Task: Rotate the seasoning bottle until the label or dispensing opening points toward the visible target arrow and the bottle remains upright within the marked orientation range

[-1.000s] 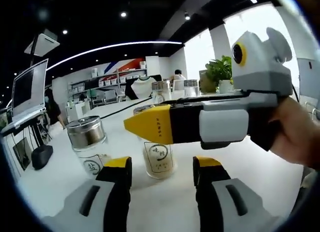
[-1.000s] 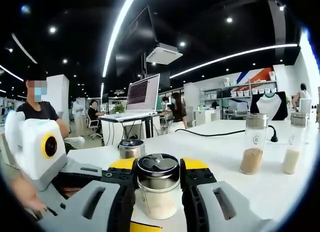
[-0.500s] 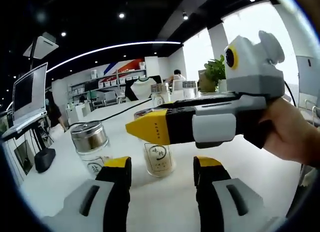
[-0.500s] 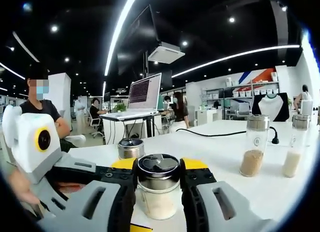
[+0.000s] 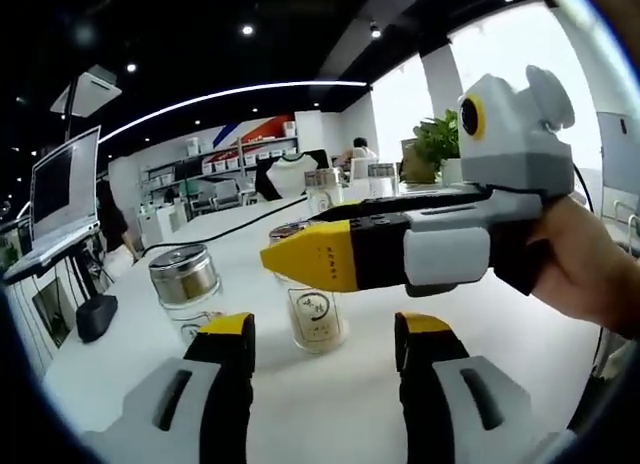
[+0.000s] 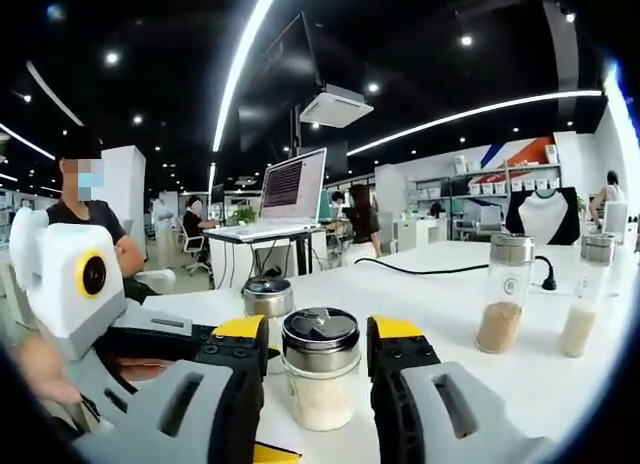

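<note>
Two tongs: one in each hand, both over the white surface [image 5: 330, 404].
Right tongs [image 6: 318, 346]: jaws spread, one on each side of the seasoning bottle [image 6: 320, 382]; narrow gap seen on both sides of the cap, no clear touch.
Left tongs [image 5: 324, 339]: jaws spread wide, nothing between them; pointed toward the same bottle [image 5: 314, 314] from a little behind.
Seasoning bottle: upright on the surface, glass body with pale powder inside, dark metal cap on top; round label with dark characters facing the left gripper view.
Right tongs from the left gripper view [image 5: 300, 256]: yellow tips across the upper part of the bottle, grey body held by a hand [image 5: 590, 274] at the right.
Left tongs from the right gripper view: grey body at the left side; tips hidden.
Second short jar [image 5: 187, 289]: steel cap, upright, just beside the seasoning bottle; in the right gripper view [image 6: 268, 296] just behind the left jaw.
Two tall bottles [image 6: 503, 292] [image 6: 587, 294]: upright, well apart from the tongs, brownish powder in one, paler powder in the other.
Black cable [image 6: 420, 269]: lying across the far part of the surface.
Laptop [image 6: 293, 189]: open on a stand, screen lit, at another desk behind.
Green plant [image 5: 438, 139]: near the bright window.
</note>
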Motion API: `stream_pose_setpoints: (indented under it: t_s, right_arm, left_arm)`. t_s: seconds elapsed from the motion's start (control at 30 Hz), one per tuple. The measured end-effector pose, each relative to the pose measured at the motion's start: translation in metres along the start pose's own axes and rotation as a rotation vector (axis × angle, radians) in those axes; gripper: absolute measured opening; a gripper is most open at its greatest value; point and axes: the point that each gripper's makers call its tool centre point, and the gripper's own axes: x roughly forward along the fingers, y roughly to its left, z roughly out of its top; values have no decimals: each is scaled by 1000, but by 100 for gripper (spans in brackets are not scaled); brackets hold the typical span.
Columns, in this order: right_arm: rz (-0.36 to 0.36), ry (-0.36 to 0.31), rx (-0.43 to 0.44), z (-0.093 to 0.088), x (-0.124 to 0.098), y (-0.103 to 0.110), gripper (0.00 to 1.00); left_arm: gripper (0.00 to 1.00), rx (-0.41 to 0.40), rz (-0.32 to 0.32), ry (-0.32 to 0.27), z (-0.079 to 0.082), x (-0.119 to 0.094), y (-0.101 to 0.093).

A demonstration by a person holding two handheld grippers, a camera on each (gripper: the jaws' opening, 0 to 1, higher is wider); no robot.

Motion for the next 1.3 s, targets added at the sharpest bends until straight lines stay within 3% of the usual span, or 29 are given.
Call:
stream_pose_setpoints:
  t_s: [0.47,0.67,0.8,0.87,1.03,1.13,1.3]
  right_arm:
    - [17,12,-8,4,-12,7,52]
    - [16,19,-6,5,-21,10,58]
    - [10,23,-4,5,-27,11,61]
    - [9,31,-5,4,-29,12,61]
    - [14,39,-4,3,-40,16,64]
    - [33,-16,27,12,-47,18,66]
    - [30,-30,59,15,-53,15,79]
  left_arm:
    - [64,-2,14,-8,6,-12,-4]
    - [66,-40,22,-52,14,-22,-4]
    - [70,-43,28,-60,15,-27,-5]
    - [72,-44,17,-37,12,-27,-8]
    - [82,-56,26,-40,13,-28,-12]
    - [84,-56,25,-51,16,-30,-14]
    - [84,-40,24,-46,15,-30,-15]
